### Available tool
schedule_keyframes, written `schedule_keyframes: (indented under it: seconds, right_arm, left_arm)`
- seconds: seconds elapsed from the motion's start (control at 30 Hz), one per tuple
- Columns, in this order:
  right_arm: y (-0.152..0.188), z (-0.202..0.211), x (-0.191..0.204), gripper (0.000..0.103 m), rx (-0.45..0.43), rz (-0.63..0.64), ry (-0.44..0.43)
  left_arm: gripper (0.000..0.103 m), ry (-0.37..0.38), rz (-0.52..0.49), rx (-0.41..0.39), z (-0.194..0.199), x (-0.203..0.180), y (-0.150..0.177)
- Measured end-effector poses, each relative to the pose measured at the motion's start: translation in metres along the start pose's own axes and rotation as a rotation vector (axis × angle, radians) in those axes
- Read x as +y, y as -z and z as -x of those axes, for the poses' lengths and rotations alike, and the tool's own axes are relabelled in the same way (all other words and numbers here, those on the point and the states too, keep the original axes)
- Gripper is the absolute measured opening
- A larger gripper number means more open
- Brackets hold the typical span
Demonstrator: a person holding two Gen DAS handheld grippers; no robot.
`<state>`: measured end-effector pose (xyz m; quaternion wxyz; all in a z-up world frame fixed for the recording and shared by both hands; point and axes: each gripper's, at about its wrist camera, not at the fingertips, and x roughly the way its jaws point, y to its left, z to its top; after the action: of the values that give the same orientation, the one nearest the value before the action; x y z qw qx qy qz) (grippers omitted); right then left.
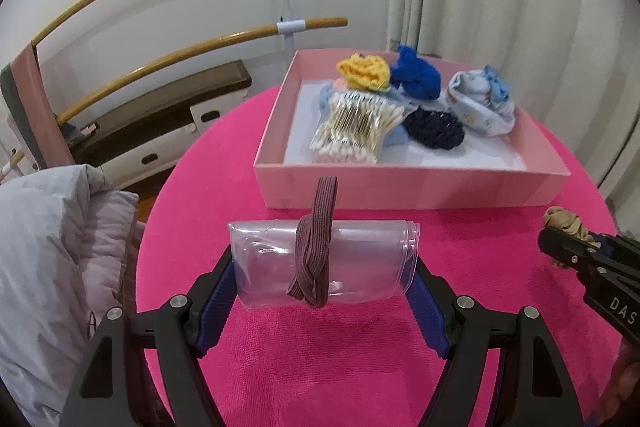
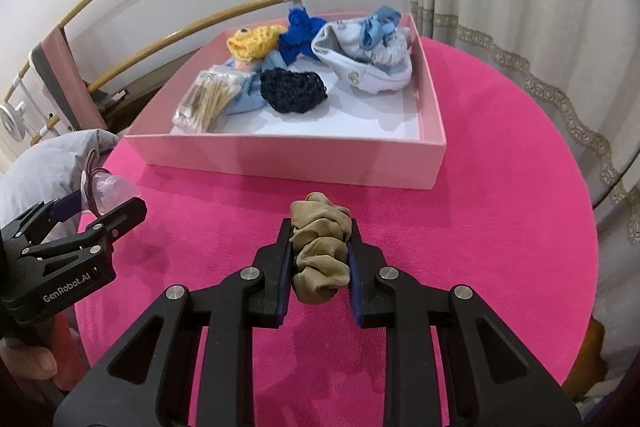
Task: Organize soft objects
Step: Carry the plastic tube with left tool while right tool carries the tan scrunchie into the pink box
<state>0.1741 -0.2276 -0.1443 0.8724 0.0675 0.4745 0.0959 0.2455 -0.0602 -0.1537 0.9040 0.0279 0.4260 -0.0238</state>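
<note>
**Both claws loaded, box ahead**

My left gripper [image 1: 324, 267] has its jaws spread wide and is clamped across the ends of a clear plastic pouch [image 1: 320, 259]. A mauve elastic hair band [image 1: 314, 251] is looped and knotted around the middle of the pouch; one end sticks up past the top edge, the knot hangs at the lower edge. Pouch sits crosswise between my fingertips, lifted off the cloth as far as I can tell.

My right gripper [image 2: 320, 255] is nearly closed, pinching a tan scrunchie [image 2: 320, 251] between the blue pads. Fabric bulges out above the tips and below the pads. From the left wrist camera that claw shows at the far right, scrunchie poking out of its tip.

The pink box [image 2: 280, 159] is straight ahead of both claws, beyond the fingertips, on the magenta tablecloth [image 2: 500, 227]. Near wall faces me.

In the box, seen from the right claw:
- pack of cotton swabs [image 2: 204, 99], front-left corner
- dark navy knit piece [image 2: 292, 91], centre
- yellow crochet piece [image 2: 252, 41], back-left
- royal blue knit piece [image 2: 298, 35], back-centre
- white and light blue baby socks [image 2: 364, 55], back-right

The near-right part of the box floor is bare.

Grey padded fabric [image 1: 48, 259] left of my left claw, off the table edge.
</note>
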Motion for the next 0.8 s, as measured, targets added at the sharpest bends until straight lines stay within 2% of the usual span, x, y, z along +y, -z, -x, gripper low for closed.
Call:
schedule_keyframes:
  seconds: [0.33,0.8]
  right_arm:
    - [-0.02,0.032,0.005,0.021,-0.066,0.022,-0.037]
    - [-0.102,0.065,0.004,0.022,-0.19,0.068,-0.029]
  left_arm:
    - [0.074,0.022,-0.015,-0.063,0.037,-0.007,-0.017]
    - [0.074,0.041,-0.025,-0.215,0.083,-0.014,-0.087]
